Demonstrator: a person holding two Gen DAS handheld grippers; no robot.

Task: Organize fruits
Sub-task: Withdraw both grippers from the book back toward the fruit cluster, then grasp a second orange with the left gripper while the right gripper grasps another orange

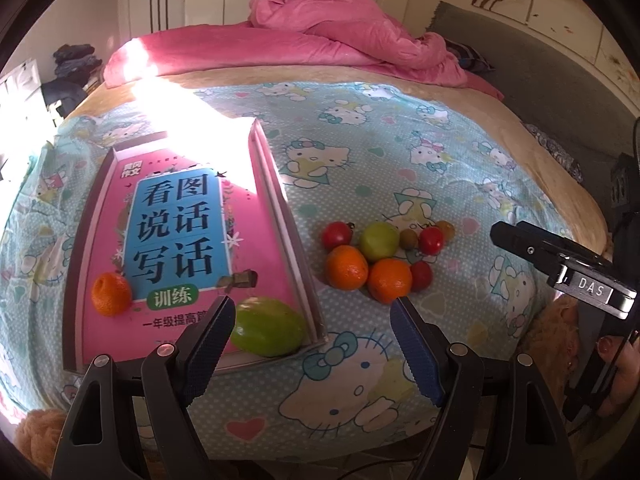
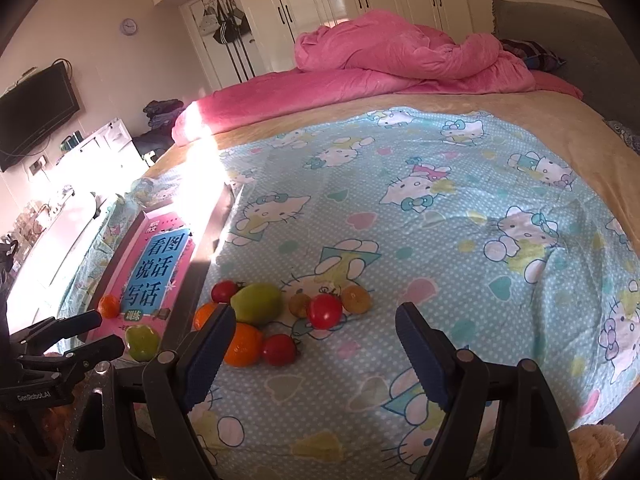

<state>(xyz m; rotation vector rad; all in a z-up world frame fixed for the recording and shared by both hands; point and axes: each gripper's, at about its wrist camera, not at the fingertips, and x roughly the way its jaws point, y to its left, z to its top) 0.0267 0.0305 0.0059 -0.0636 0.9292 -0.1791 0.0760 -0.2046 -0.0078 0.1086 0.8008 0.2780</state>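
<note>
Both my grippers hang spread and empty over the bed (image 1: 400, 152), the left gripper (image 1: 312, 332) near the tray's front corner and the right gripper (image 2: 312, 332) beside the loose pile. One orange (image 1: 111, 294) and one green fruit (image 1: 269, 326) already lie in the book-printed tray (image 1: 280, 184). The remaining oranges (image 1: 346, 267), green fruit (image 1: 378, 241) and tomatoes (image 1: 431, 240) huddle just right of it on the sheet, so I judge they go in next.

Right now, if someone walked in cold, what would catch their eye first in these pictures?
Probably the heap of small round fruit, orange, red and green, bright on the pale blue cartoon-cat bedsheet. Left of it lies a flat pink box with a blue title panel, a small round orange fruit and a green fruit on it. At the far end sits a crumpled pink duvet.
</note>
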